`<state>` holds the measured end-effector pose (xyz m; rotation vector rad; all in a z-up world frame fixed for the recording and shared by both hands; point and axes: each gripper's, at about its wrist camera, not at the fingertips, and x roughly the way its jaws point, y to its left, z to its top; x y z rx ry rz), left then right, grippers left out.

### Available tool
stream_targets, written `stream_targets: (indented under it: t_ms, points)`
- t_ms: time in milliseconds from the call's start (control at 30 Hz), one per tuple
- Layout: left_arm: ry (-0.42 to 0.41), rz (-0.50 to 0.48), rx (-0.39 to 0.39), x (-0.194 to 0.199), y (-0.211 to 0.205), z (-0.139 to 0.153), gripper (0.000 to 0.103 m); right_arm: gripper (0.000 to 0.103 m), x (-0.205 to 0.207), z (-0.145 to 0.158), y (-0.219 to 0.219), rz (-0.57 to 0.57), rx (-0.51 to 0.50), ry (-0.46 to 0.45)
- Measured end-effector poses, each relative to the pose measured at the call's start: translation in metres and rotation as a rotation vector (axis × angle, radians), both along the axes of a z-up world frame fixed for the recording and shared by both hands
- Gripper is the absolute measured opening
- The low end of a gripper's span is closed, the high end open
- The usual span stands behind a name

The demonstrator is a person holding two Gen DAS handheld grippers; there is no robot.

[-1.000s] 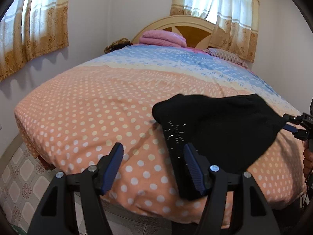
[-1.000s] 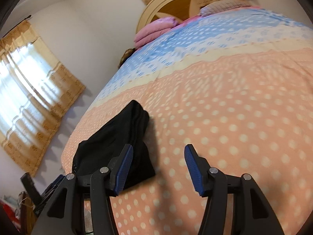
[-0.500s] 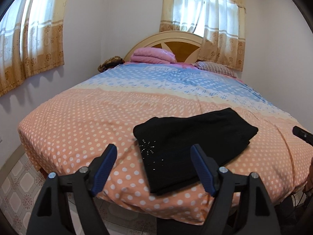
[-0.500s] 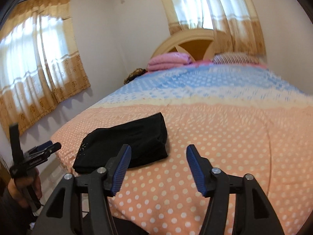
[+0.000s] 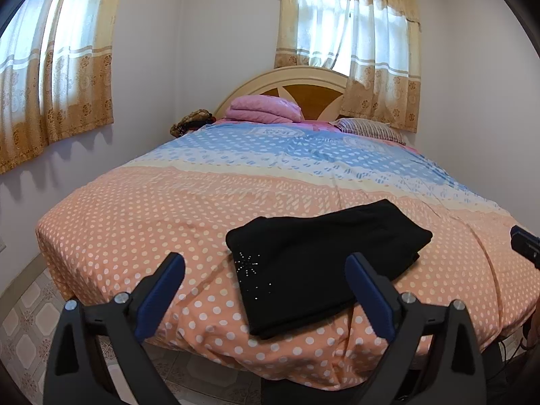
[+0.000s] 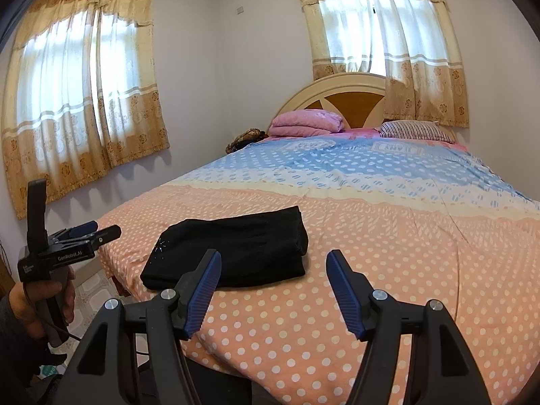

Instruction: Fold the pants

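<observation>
Grippers first: your left gripper point(image 5: 265, 271) has jaws spread wide, just been opening, nothing btwn them; it hovers short of the bed's foot edge w/ floor tiles point(image 5: 25, 317) below. Your right gripper point(image 6: 273, 270) stands partly open, jaws also just been widening, empty, over the dotted bedspread point(image 6: 388, 270). Pants point(image 5: 324, 256) lie folded into a black rectangle near the foot edge, flat on the spread, sparkly motif facing you, clear of both grippers. Nothing sits btwn jaws and pants. Farther back: pink folded blanket point(image 5: 265, 109), striped pillow point(image 5: 371, 128), arched headboard point(image 5: 303, 81), curtains point(image 5: 351, 44) at both windows.
</observation>
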<state>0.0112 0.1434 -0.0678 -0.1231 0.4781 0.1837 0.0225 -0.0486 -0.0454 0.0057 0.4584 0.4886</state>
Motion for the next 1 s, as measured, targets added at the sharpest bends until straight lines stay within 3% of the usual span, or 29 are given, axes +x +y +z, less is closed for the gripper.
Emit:
stream_targets:
  t_ms: [1000]
  points:
    - [-0.020, 0.012, -0.006, -0.0046, 0.0026, 0.0050, 0.101, 0.067, -0.0029, -0.0055, 0.0053, 0.005, 0.012, 0.009]
